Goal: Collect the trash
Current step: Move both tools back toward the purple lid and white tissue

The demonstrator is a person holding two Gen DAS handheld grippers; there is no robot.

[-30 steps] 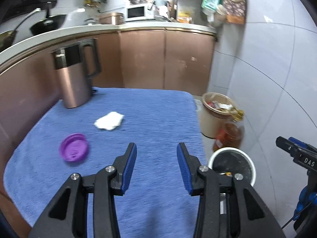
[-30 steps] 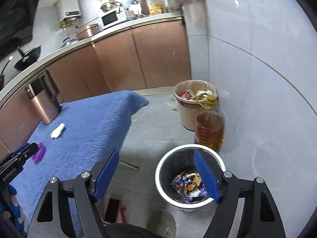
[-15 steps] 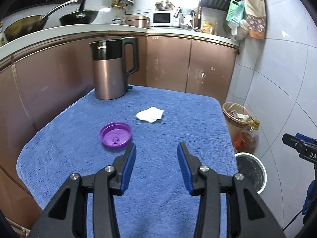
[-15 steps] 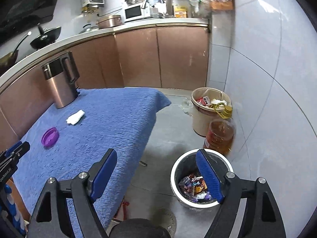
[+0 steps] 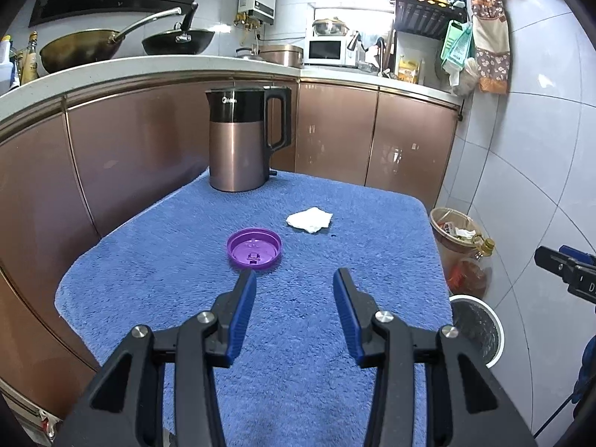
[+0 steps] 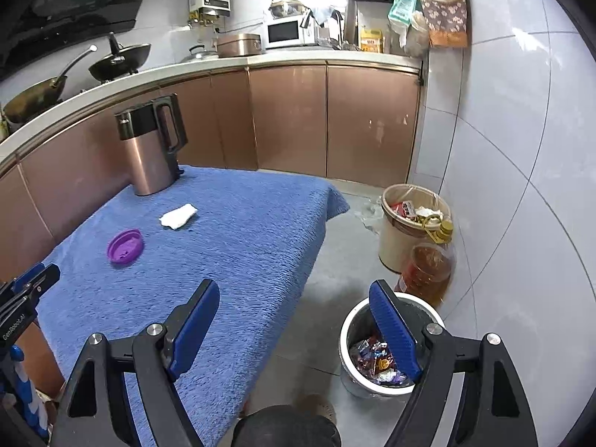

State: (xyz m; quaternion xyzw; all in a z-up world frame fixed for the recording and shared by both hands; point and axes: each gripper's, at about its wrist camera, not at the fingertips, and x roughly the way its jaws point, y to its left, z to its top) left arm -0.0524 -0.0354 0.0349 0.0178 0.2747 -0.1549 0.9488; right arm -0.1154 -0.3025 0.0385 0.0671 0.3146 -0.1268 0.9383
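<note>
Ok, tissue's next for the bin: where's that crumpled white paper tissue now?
The crumpled white paper tissue lies on the blue towel, between the copper kettle and purple lid.

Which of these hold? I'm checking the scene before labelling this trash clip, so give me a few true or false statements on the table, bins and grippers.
1. The purple lid lies on the blue cloth. True.
2. The white tissue sits inside the white bin. False: it lies on the cloth, beside the lid.
3. The left gripper holds the lid. False: it is open and empty.
4. The kettle stands upright. True.
5. The white bin holds wrappers. True.
</note>
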